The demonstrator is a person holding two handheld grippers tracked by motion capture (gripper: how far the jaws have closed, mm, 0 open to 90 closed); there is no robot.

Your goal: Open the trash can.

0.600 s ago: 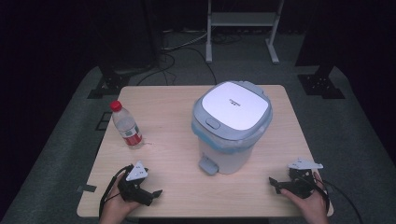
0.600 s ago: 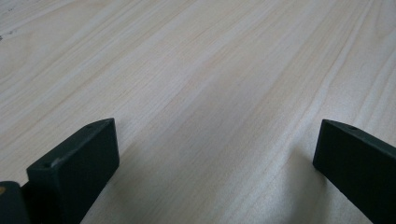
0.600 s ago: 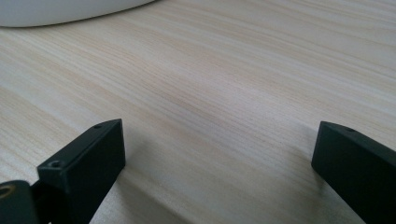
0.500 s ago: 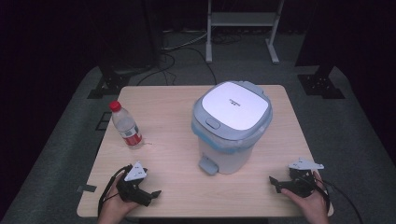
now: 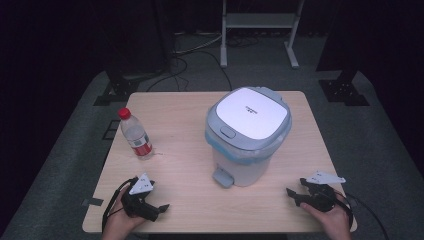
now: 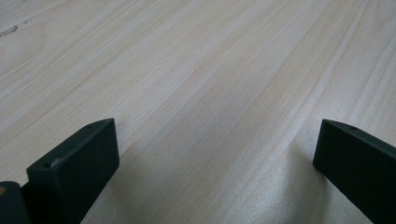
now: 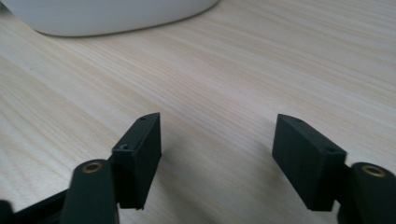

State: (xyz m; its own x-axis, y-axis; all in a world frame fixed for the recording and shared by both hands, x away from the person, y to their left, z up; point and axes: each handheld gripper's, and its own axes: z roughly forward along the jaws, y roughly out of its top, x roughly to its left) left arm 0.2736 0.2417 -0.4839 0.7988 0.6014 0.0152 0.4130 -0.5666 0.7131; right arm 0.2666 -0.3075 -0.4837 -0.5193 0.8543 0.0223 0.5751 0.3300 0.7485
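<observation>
Pedal bin (image 5: 248,135): white body, grey-blue lid closed, blue liner edge showing under the lid rim. It stands upright on the right half of the wooden table (image 5: 185,165), with its grey foot pedal (image 5: 222,177) facing the person's edge. In the right gripper view the rounded white base of the bin (image 7: 107,16) sits at the top left, resting on the wood.

Right gripper (image 5: 295,192): lies low at the near right corner of the table, held in a hand (image 5: 330,220), jaws pointing left toward the bin's base but apart from it. In its own view (image 7: 217,140) the jaws stand wide apart with bare wood between them; nothing gripped.

Left gripper (image 5: 157,209): near the front left edge, held in a hand (image 5: 117,225), well apart from the bin. Its own view (image 6: 215,149) shows both jaws spread wide over bare table; nothing gripped.

Water bottle (image 5: 135,134): clear, red cap, red label, upright on the left side of the table, beyond the left gripper and untouched
</observation>
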